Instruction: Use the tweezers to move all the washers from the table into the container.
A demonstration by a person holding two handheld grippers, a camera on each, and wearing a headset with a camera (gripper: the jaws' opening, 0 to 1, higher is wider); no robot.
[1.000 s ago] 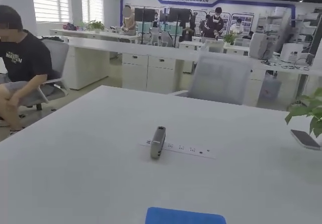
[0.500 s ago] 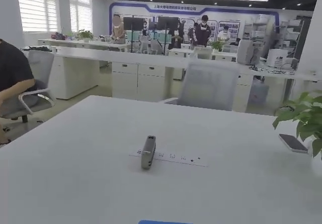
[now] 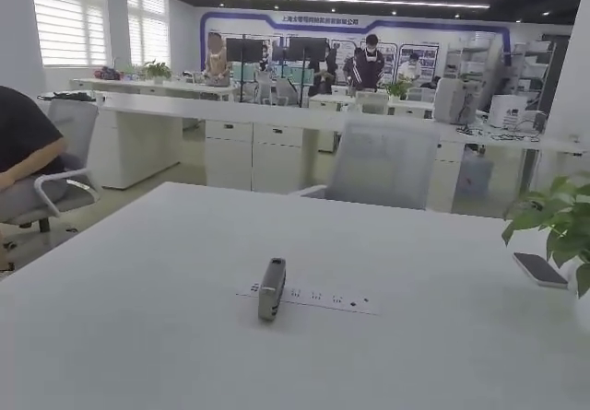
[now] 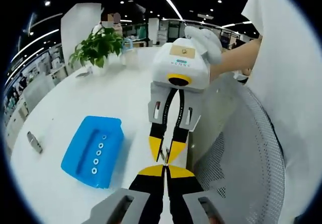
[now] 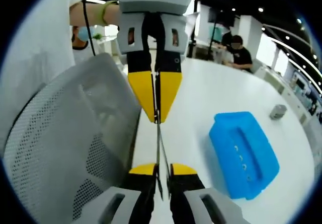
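In the right gripper view thin metal tweezers (image 5: 158, 148) run from my right gripper (image 5: 157, 169), which is shut on one end, up to my left gripper (image 5: 157, 118), which is shut on the other end. The left gripper view has both sets of yellow tips nearly meeting: my left gripper (image 4: 164, 167) at the bottom, my right gripper (image 4: 164, 156) facing it. Both are held over the table's near edge. A blue container (image 4: 93, 151) (image 5: 244, 153) lies on the white table with several washers in a row in its groove.
A grey device (image 3: 271, 288) lies on a power strip mid-table. A phone (image 3: 539, 270) and a potted plant (image 3: 553, 226) are at the right edge. A mesh chair (image 5: 65, 133) is beside the grippers, a grey chair (image 3: 383, 161) across the table, a seated person (image 3: 23, 147) at left.
The head camera has tilted up, so the blue container slipped off the bottom of the head view. Nothing on the table has moved.
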